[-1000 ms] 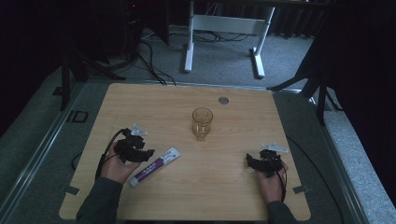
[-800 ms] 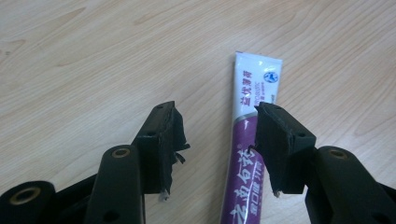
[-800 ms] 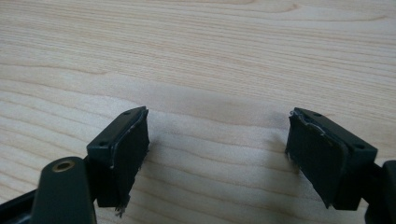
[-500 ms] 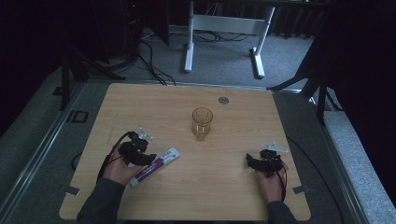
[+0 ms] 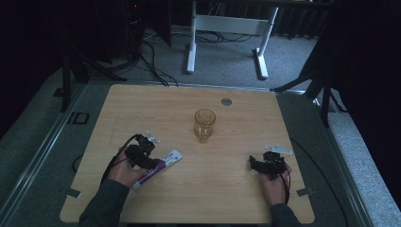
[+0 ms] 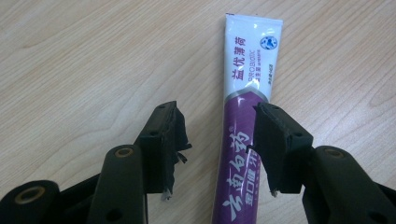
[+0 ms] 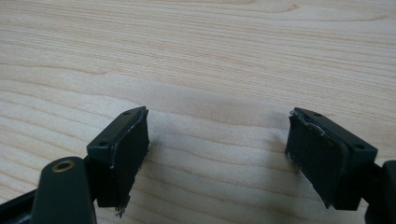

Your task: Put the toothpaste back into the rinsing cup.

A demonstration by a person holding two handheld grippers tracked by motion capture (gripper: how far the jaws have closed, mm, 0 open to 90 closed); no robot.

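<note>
A white and purple toothpaste tube (image 6: 243, 116) lies flat on the wooden table (image 5: 227, 189), seen from above as the tube (image 5: 158, 166) at the left. My left gripper (image 6: 219, 135) is open low over it, the tube's purple half between the jaws and close to the right one. From above, the left gripper (image 5: 146, 158) sits over the tube's near end. My right gripper (image 7: 217, 144) is open wide just above bare wood, nothing between its jaws. It is the right gripper (image 5: 260, 165) near the table's front right. An amber drinking glass (image 5: 204, 125) stands upright mid-table.
A small round grey disc (image 5: 226, 101) is set in the table near the back edge. Cables trail from both grippers off the table's sides. A white desk frame (image 5: 227, 28) and dark stands sit on the floor beyond the table.
My left gripper has shifted slightly right and forward over the tube. The right gripper, the tube and the glass have stayed put.
</note>
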